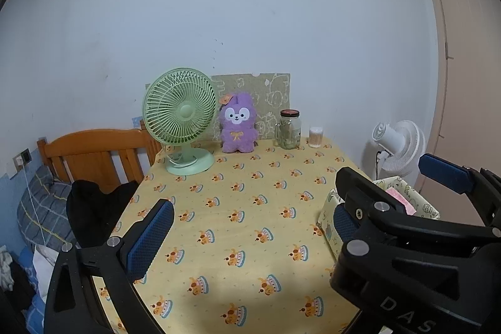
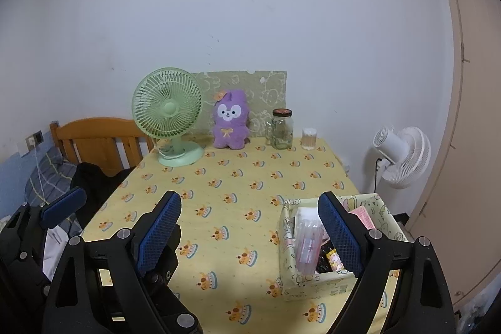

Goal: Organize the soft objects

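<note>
A: Blue ribbed rubber pads on black plastic arms filled the bottom of both views. What could you not make out?

B: In the left wrist view, the patterned cardboard box (image 1: 325, 216) at the table's right edge was mostly covered by the right gripper (image 1: 404, 193), so only a corner and a pink slip showed. The right wrist view looked into the box (image 2: 316, 284), yet its contents were a jumble: a clear plastic wrapper, something pink, a dark packet, none readable. The bed beyond the wooden headboard (image 1: 94, 152) was cut off at the left rim.

A: And the soft toy?

B: The fluffy purple plush rabbit (image 2: 230, 122) sat upright at the far edge of the yellow cake-print tablecloth (image 2: 225, 208), against a green patterned board, between the pale green desk fan (image 2: 167, 115) and the glass jar with a dark lid (image 2: 281, 129). It was well apart from both grippers.

A: How were the grippers held?

B: Both pointed forward and somewhat down across the table. The right one had its jaws spread wide, one pad over the cloth, the other over the box, nothing between them. The left gripper (image 2: 112, 208) also stood spread, empty, near the table's left edge.
</note>
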`<state>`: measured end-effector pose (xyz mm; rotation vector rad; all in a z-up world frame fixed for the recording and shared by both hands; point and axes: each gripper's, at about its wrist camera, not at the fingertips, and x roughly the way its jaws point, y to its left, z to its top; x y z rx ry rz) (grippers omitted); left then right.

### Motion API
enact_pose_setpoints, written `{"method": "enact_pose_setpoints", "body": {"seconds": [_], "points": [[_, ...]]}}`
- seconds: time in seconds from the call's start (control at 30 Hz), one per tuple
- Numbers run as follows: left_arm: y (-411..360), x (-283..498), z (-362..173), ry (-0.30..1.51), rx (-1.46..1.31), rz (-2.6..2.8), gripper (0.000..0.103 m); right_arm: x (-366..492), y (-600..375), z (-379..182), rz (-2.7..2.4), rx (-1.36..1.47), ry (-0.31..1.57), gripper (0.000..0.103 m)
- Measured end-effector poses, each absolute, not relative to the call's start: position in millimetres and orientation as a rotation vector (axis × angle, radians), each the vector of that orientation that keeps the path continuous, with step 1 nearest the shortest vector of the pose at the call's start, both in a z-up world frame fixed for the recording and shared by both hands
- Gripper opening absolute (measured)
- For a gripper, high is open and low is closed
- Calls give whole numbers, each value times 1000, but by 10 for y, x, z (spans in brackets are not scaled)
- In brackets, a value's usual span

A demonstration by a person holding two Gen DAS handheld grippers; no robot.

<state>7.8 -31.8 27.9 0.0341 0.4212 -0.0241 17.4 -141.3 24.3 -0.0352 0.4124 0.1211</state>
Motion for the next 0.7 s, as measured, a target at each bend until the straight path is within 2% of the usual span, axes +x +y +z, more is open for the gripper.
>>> {"method": "enact_pose_setpoints", "body": {"seconds": [0.13, 0.7], "points": [[-305, 59, 265, 415, 23, -24, 103, 176, -1428, 245, 123, -38, 408, 95], [-187, 22, 313, 394, -10, 4, 103, 176, -1481, 274, 104, -13, 377, 97]]}}
